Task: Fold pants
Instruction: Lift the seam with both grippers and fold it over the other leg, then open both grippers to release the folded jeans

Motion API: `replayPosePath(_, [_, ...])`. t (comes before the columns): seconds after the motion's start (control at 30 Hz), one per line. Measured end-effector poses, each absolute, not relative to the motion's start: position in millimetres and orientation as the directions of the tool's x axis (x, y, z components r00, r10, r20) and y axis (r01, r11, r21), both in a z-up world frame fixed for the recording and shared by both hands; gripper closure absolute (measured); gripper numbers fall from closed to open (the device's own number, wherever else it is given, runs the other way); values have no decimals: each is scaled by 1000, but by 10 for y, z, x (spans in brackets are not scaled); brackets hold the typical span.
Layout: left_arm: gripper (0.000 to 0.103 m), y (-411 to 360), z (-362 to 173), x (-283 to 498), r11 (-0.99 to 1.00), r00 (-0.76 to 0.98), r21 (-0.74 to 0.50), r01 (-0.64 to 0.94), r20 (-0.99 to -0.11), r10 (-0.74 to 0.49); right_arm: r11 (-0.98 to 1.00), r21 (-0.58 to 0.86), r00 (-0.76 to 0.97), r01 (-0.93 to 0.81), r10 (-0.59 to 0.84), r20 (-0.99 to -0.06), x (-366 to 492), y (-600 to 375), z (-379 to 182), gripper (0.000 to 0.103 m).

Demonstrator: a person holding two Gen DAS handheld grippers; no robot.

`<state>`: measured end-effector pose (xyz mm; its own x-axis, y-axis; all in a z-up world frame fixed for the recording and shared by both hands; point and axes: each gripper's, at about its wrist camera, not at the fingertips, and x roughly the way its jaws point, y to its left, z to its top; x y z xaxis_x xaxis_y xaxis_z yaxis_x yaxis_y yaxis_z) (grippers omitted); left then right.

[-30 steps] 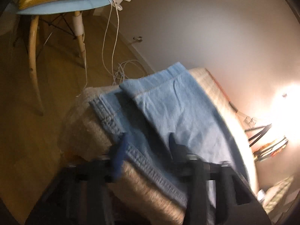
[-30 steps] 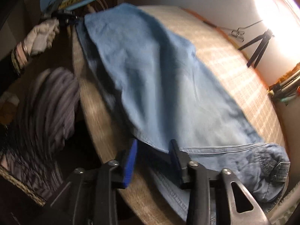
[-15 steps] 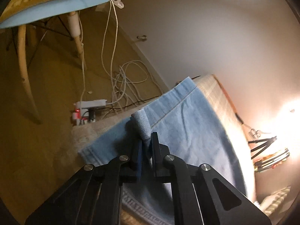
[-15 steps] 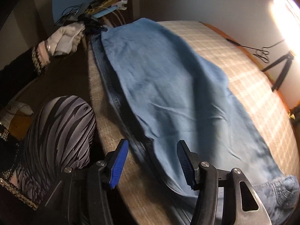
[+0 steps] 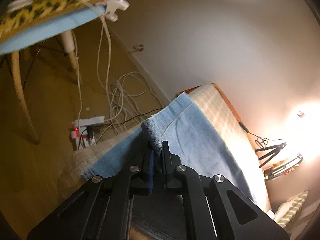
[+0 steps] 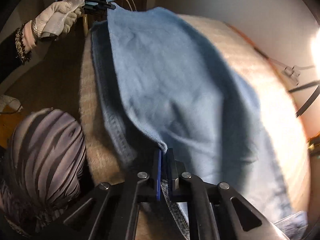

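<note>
Light blue denim pants [image 5: 190,140] lie along a bed with a checked cover [image 5: 220,108]. My left gripper [image 5: 158,146] is shut on a corner of the leg hem, and the pinched fabric stands up between its fingers. In the right wrist view the pants [image 6: 170,80] have their top layer lifted off the bed [image 6: 270,100]. My right gripper [image 6: 165,152] is closing tight on that layer's near edge, and the fabric is pinched between the pads. At the far end a gloved hand [image 6: 60,14] holds the left gripper [image 6: 111,7] on the hem.
A chair with a blue seat [image 5: 40,30] and a leopard-print cushion stands over the wooden floor. A white power strip [image 5: 86,124] and loose cables lie beside the bed. A tripod [image 5: 270,152] stands by the bright lamp. The person's striped leg [image 6: 44,150] is at the bed's edge.
Both grippers went from open to shut on the pants. The left one lifted the hem corner. The right one moved along the near edge, closed on it and raised the top layer.
</note>
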<state>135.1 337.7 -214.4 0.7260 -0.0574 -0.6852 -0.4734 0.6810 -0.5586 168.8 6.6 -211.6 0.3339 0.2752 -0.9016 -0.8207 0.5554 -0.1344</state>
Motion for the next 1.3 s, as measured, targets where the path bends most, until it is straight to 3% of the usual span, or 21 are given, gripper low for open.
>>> replayPosePath(0.17, [98,3475,-2071,1110,646,773,-610,-459,-633,-49,551,-93,341,-829,367,-865,1598,48,-1686,102])
replayPosePath(0.23, [98,3527,-2240,1047,652,744,-571,-498,-668,-18,531,-105,328,-841,347,-879,1528,57,-1787,102])
replayPosePath(0.37, [98,3640,-2689,986,585,698,-602,-544,-711,-84,497,-90,264,-863,290,-920,1472,151,-2178,102])
replayPosePath(0.63, [98,3581,-2370,1004,664,718,-555,-501,-695,-39,526,-49,265,-849,344,-901,1463,16,-1979,102])
replayPosePath(0.83, [98,3548,-2542,948,678,675,-510,-530,-737,-26,525,-44,240,-850,311,-920,1418,-56,-2265,102])
replayPosePath(0.97, [94,3581,-2562,945,681,665,-506,-529,-746,-37,562,9,220,-827,338,-915,1498,-87,-2351,101])
replayPosePath(1.0, [84,3570,-2509,947,698,651,-474,-537,-759,-16,569,25,216,-822,352,-911,1513,-126,-2346,101])
replayPosePath(1.07, [72,3555,-2418,927,725,640,-428,-539,-768,22,582,41,227,-812,380,-897,1542,-201,-2296,91])
replayPosePath(1.1, [69,3549,-2353,903,737,640,-409,-538,-768,42,596,37,244,-802,384,-890,1534,-236,-2247,83])
replayPosePath(1.13, [67,3529,-2319,890,742,642,-402,-536,-765,49,607,35,262,-794,393,-882,1500,-243,-2188,65])
replayPosePath(1.17, [67,3510,-2271,870,748,648,-398,-531,-760,56,627,36,288,-778,408,-866,1470,-280,-2121,60])
replayPosePath(1.3, [66,3290,-2051,829,793,676,-376,-479,-734,60,709,102,355,-697,466,-810,1460,-600,-1941,59])
